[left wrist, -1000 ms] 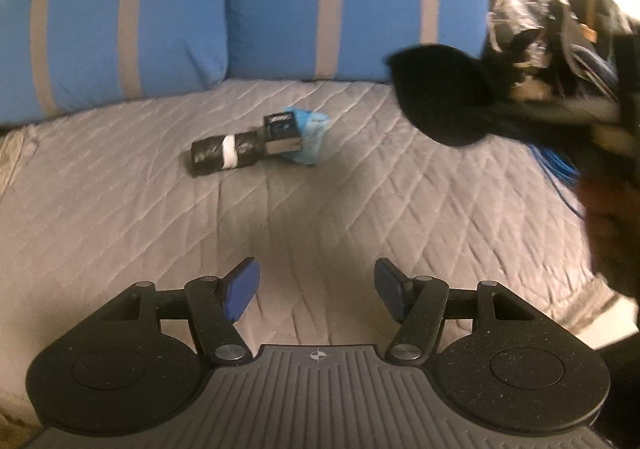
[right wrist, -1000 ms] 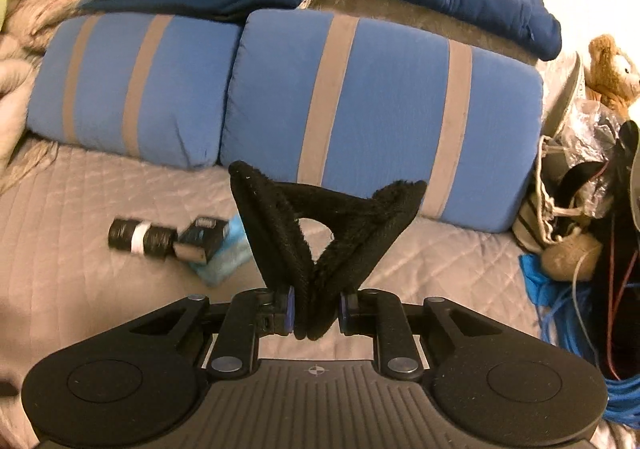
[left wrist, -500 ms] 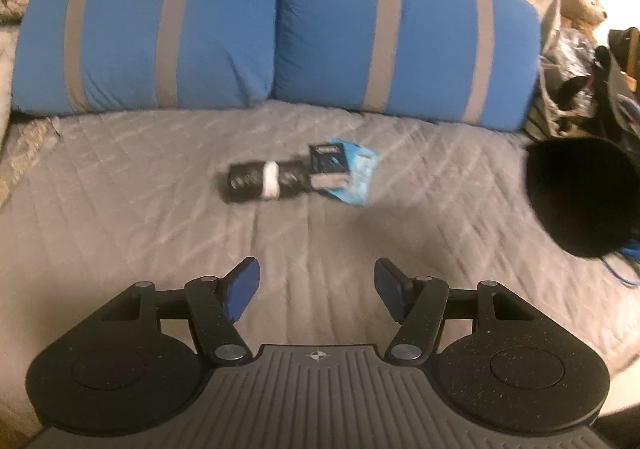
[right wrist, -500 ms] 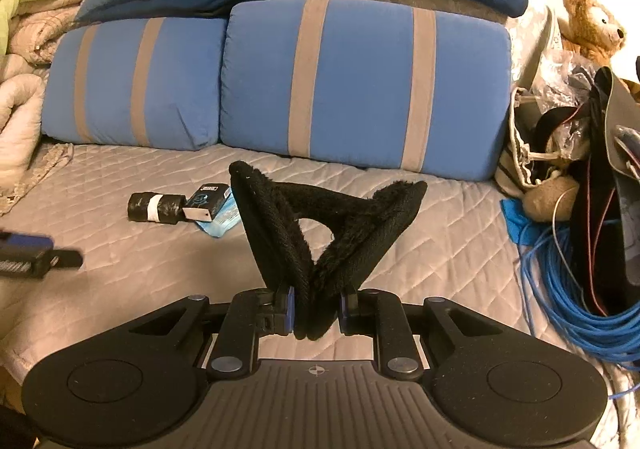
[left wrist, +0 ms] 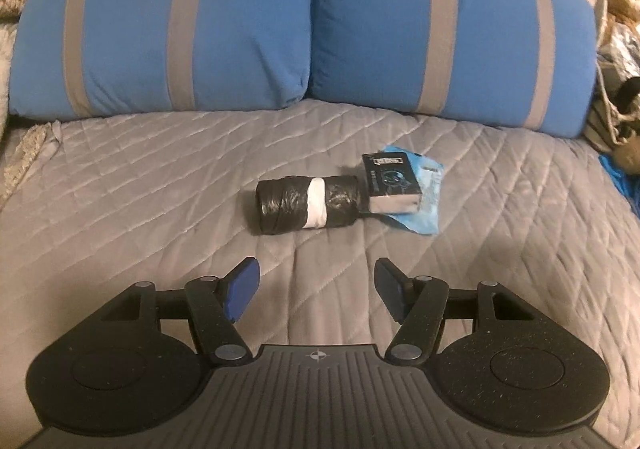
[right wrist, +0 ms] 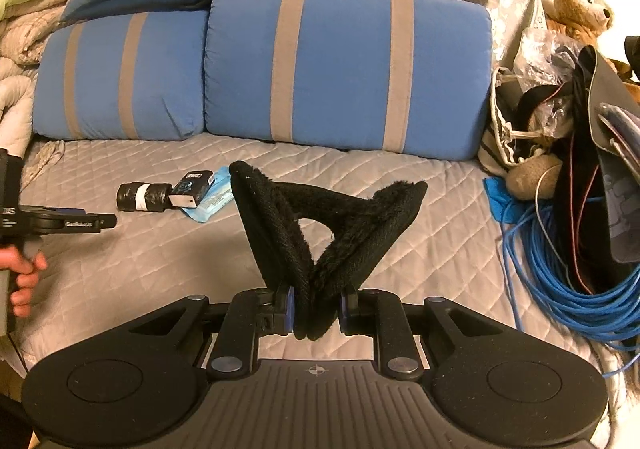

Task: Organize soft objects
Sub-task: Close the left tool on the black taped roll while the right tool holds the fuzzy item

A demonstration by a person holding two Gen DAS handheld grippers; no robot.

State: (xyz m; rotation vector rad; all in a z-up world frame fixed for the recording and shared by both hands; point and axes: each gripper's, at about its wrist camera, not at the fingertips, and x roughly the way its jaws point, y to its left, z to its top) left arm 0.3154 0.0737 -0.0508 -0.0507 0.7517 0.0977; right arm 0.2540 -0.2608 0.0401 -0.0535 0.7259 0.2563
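Black fuzzy fabric piece point(right wrist: 320, 233) pinched at its folded end by right gripper point(right wrist: 316, 313), jaws clamped tight, rest fanning up over grey quilt point(right wrist: 420, 209), prob so it carries w/o dragging. Left gripper point(left wrist: 316, 289) parted wide, nothing btwn pads, aimed at black bag roll point(left wrist: 306, 205) at 12 o'clock, small box point(left wrist: 390, 183) on blue packet point(left wrist: 424, 205) touching it at 3 o'clock

Fuzzy black cloth point(right wrist: 332, 233), quilted matt bedspread point(left wrist: 160, 185)

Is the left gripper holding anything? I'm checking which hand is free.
No: the left gripper has its fingers apart with only the grey quilt showing between them.
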